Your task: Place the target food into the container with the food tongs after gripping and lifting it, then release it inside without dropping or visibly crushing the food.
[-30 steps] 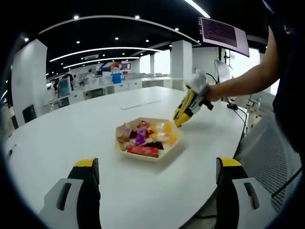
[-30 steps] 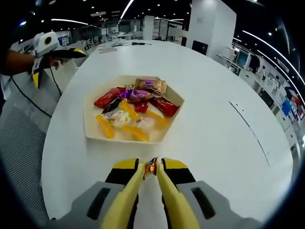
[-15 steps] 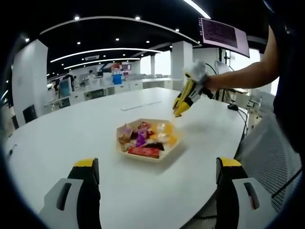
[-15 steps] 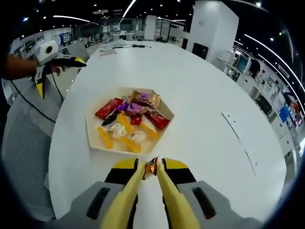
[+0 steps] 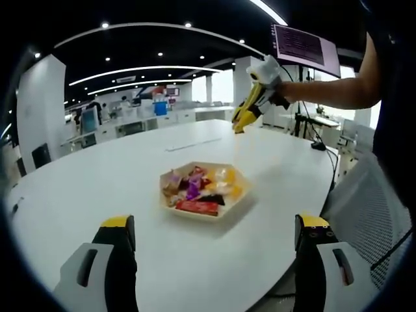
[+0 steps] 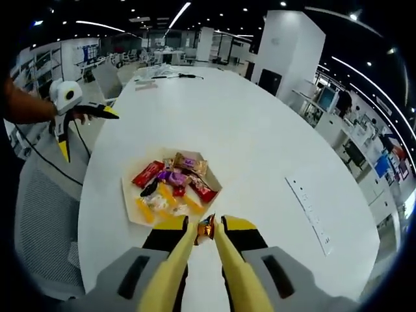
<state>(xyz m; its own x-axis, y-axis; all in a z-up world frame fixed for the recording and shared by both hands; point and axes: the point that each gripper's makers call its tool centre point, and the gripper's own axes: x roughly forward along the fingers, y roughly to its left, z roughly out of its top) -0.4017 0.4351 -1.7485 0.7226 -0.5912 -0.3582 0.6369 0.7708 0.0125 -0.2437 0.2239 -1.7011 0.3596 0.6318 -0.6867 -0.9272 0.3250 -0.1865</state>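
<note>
A beige hexagonal tray [image 5: 229, 203] holding several wrapped sweets sits on the white table [image 5: 97, 182]. My left gripper [image 5: 214, 224] is open, its jaws wide apart, low over the table's near edge and short of the tray. My right gripper [image 5: 246, 116] hangs high above the table beyond the tray, held by a hand. In the right gripper view, my right gripper [image 6: 205, 227] is shut on a small orange-brown wrapped candy [image 6: 206, 227], far above the tray [image 6: 128, 203]. The left gripper [image 6: 71, 114] appears at that view's left, off the table's edge.
A flat white strip [image 6: 312, 211] lies on the table away from the tray, also seen as the strip [image 5: 192, 142]. A grey mesh chair [image 5: 370, 214] stands by the table's edge. Cables [image 5: 320, 147] trail at the right. Desks and pillars stand far behind.
My right gripper has risen well above the table with the candy still in it; the tray looks smaller below it. The left gripper has stayed put.
</note>
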